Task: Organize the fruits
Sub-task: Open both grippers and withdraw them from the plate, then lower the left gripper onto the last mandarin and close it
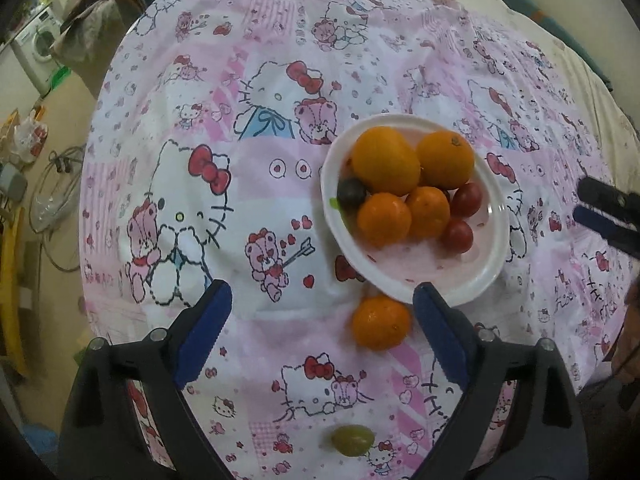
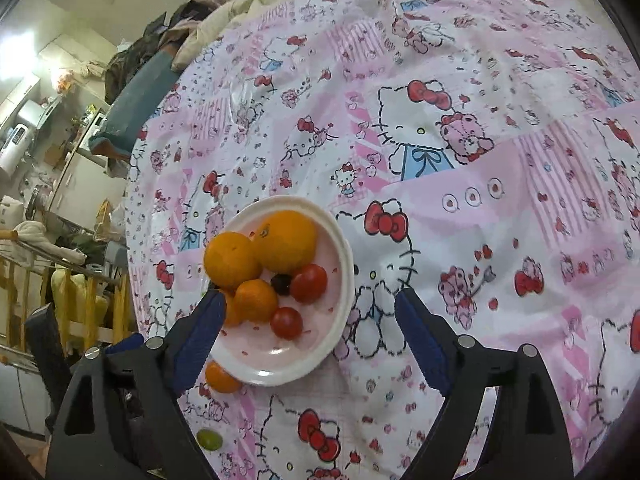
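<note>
bowl [image 1: 494, 256]: white, on your worktop's cartoon cloth [image 1: 256, 320], already holds oranges, two cherry tomatoes, a dark grape, so it's the collection spot.
loose orange [image 1: 381, 322]: on cloth, just outside bowl's near rim.
green grape [image 1: 352, 439]: on cloth, nearer you.
left gripper [image 1: 322, 334]: your fingers wide apart, empty, orange between them untouched.
right gripper [image 2: 308, 340]: wide apart, empty, over bowl's edge.

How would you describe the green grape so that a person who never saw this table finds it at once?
Start at the white round plate piled with fruit on the pink cartoon-print tablecloth. A small orange mandarin lies on the cloth against its rim; past it, alone on the cloth, lies the green grape. It is the only green, oval fruit.
</note>
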`<state>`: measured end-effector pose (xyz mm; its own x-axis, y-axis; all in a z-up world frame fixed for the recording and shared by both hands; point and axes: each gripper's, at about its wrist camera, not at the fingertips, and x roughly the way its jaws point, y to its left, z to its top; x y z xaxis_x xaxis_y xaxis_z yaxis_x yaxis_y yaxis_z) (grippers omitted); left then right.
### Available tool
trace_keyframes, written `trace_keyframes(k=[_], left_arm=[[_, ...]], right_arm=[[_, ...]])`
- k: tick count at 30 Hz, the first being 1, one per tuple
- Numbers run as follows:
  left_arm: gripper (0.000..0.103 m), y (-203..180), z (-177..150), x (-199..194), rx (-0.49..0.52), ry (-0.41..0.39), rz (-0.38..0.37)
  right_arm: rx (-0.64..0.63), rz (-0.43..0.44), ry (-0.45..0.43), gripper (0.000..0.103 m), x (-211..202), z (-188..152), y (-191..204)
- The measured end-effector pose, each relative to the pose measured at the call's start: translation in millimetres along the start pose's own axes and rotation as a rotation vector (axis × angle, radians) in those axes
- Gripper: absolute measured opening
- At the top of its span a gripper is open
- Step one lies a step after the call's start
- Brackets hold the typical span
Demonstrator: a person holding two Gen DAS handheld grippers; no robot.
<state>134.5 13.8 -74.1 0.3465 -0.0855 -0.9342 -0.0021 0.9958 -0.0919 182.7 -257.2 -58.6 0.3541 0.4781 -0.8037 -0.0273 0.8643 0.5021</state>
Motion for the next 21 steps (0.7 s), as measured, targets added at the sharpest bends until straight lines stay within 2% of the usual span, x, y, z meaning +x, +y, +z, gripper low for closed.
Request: trace_keyframes(k=[4, 8, 11, 15, 21], left_arm=[[0.090, -6.7, -3.4, -3.2, 0.032, -0.016, -0.023], [0.090, -19.2, -8.0, -2.6, 0.102, -0.020, 0.006], [0.090, -25.5, -13.4, 3.1, 0.125, 0.012, -0.026], [0.090, -37.4, -22.4, 21.6, 0.174, 0.069, -0.014], [0.089, -55.5, -28.9, 55.6, 0.249, 0.157, -0.008]], right_arm=[[0.015, -0.005, -0.017, 0.089, -20.7, -18.4, 1.2], [0.007, -0.009, -0.028, 0.092, -39.1, -39.2, 3.9], [0.028, -0.016, -0.024, 0.092, -43.0, -51.5, -1.6], [0.088, 0.006, -0.016, 0.092, -43.9, -60.5, -10.5], [0.090, -0.001, -0.006, 0.092, -38.2, -61.8, -9.1]])
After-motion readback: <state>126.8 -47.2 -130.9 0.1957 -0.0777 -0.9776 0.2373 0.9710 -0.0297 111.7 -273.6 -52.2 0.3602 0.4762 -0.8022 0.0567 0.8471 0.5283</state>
